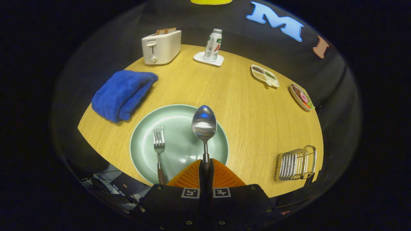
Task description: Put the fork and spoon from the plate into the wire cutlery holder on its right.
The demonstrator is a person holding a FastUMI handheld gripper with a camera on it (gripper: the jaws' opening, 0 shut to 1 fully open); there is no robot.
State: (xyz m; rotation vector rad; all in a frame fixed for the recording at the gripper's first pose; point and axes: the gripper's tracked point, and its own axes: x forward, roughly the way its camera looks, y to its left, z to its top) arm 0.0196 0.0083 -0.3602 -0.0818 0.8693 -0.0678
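The fork (158,146) is lying on the green plate (173,122); your gripper (205,163) fingers are clamping the spoon (204,123) by its handle. Keep it level while carrying it right to the wire cutlery holder (295,164).

the gripper (205,165) has two ribbed, wedge-shaped fingers (189,178) that taper to a point at 12 o'clock, their ridges running in fine parallel lines, the two closed together with a narrow dark slot between them. behind them, toward 6 o'clock, sits a broad black body with angled shoulders. two square black-and-white markers (190,192) lie side by side on its front edge, one on each side of the slot. small round silver screws (158,186) dot its edges and lower face.
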